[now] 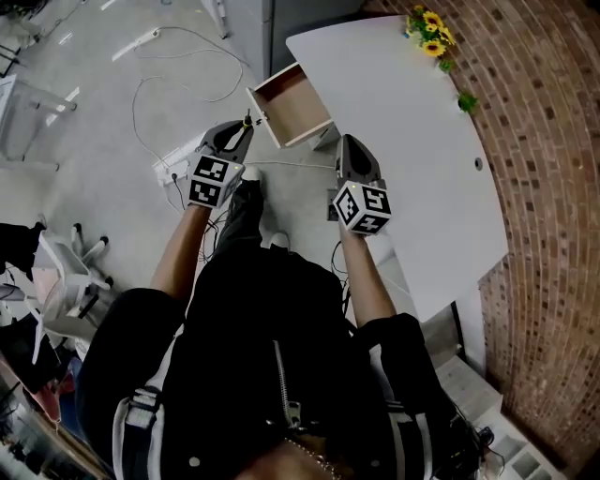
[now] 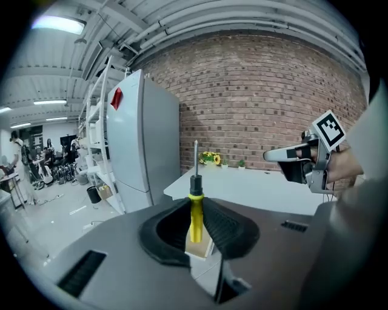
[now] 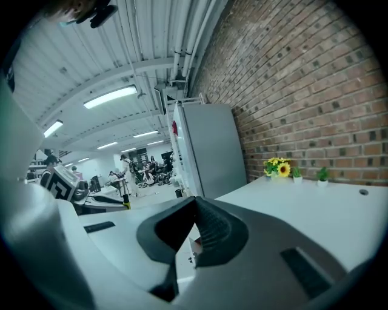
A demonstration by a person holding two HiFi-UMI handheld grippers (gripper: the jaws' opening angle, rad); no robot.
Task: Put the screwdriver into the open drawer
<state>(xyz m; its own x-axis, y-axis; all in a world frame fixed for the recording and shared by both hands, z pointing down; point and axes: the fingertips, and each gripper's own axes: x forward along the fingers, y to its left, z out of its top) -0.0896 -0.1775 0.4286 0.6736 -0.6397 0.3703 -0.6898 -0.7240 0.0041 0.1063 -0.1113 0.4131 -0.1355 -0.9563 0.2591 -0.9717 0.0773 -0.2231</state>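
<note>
My left gripper [image 1: 244,129] is shut on a screwdriver [image 2: 195,212] with a yellow handle; its black collar and thin metal shaft stick straight up out of the jaws. In the head view the screwdriver [image 1: 248,120] is just left of the open wooden drawer [image 1: 291,103], which is pulled out from the white table [image 1: 412,141] and looks empty. A bit of the drawer [image 2: 200,245] shows below the left jaws. My right gripper [image 1: 346,142] hangs at the table's near edge, right of the drawer, shut with nothing between its jaws [image 3: 194,209].
A grey fridge [image 2: 142,139] stands left of the table against the brick wall [image 1: 553,187]. Small sunflower pots [image 1: 429,23] sit at the table's far edge. A power strip [image 1: 173,164] and white cable [image 1: 178,84] lie on the floor; a chair [image 1: 66,281] stands at my left.
</note>
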